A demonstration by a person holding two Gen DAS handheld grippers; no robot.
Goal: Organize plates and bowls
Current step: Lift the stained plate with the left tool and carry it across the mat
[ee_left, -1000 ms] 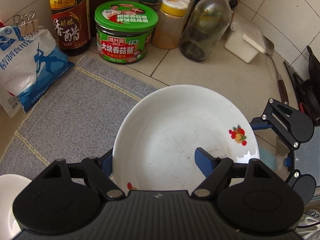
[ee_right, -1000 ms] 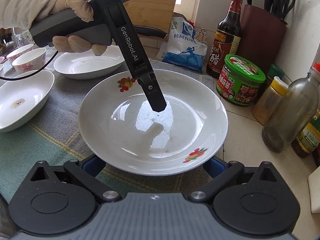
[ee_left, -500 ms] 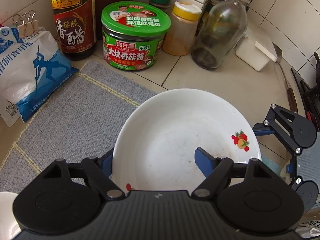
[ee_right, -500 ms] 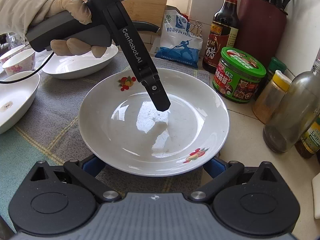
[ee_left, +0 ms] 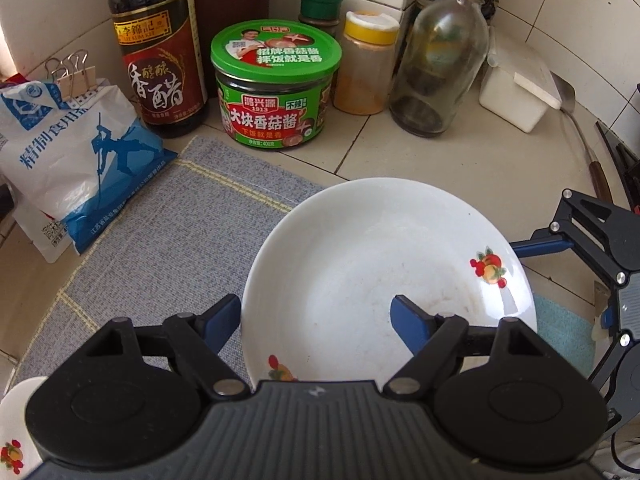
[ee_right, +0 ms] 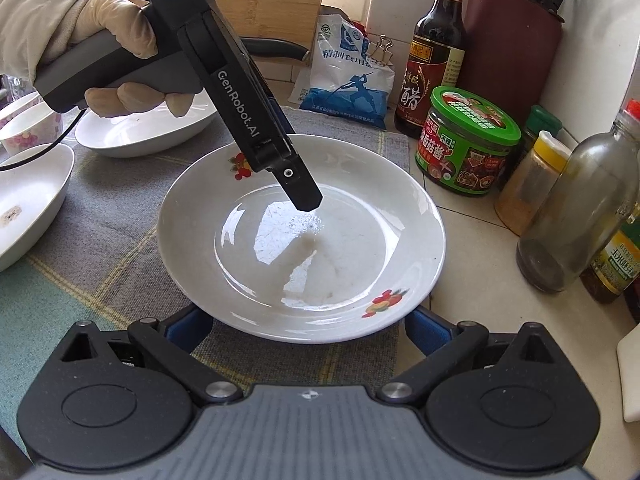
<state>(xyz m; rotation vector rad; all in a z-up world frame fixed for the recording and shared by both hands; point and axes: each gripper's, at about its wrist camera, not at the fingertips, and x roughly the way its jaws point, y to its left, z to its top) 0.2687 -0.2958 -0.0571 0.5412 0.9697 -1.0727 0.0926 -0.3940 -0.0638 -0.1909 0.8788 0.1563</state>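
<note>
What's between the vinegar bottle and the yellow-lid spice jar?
The green-lidded sauce jar stands on the counter between the vinegar bottle and the yellow-lid spice jar; clearest in the left wrist view.

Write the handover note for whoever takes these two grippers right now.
Left gripper: jaws opening, astride the rim of the white round plate with fruit prints, one finger inside it, not clamping.
Right gripper: open, tips at the plate's near rim.
The plate sits alone on the grey checked mat. Deep white dishes and small patterned bowls stand apart further along the mat.
Done: nothing stacked.
Left: probably grip the plate and group it with the dishes, then sort the bowls.
</note>
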